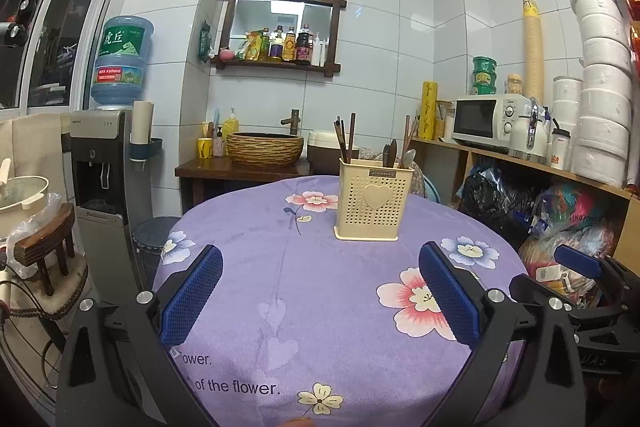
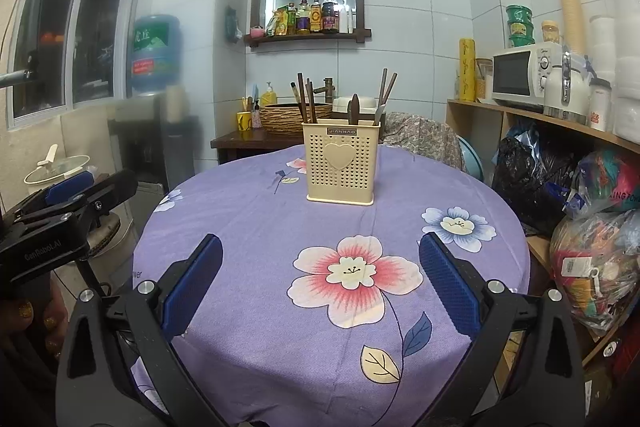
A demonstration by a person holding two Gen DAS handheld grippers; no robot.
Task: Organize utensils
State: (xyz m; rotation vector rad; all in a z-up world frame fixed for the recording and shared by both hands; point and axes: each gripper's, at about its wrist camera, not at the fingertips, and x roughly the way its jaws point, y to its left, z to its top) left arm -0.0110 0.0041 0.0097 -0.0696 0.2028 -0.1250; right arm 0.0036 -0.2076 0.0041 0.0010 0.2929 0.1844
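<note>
A cream perforated utensil holder (image 1: 374, 199) (image 2: 341, 163) with a heart on its front stands upright on the far part of the round table. Brown chopsticks (image 1: 347, 137) (image 2: 305, 95) stick out of its left side. More chopsticks, a dark utensil and a pale spoon (image 1: 409, 158) (image 2: 379, 113) stick out on the right. My left gripper (image 1: 320, 291) hovers open over the near table, with nothing between its blue pads. My right gripper (image 2: 320, 283) is likewise open and empty, over the big pink flower print. Each gripper shows at the edge of the other's view.
The table wears a purple flowered cloth (image 1: 320, 307) (image 2: 280, 211). A water dispenser (image 1: 104, 163) and a small stool (image 1: 44, 243) stand left. A wooden shelf with a microwave (image 1: 488, 121) (image 2: 524, 77), a kettle and bags stands right. A basket sink (image 1: 265, 148) sits behind.
</note>
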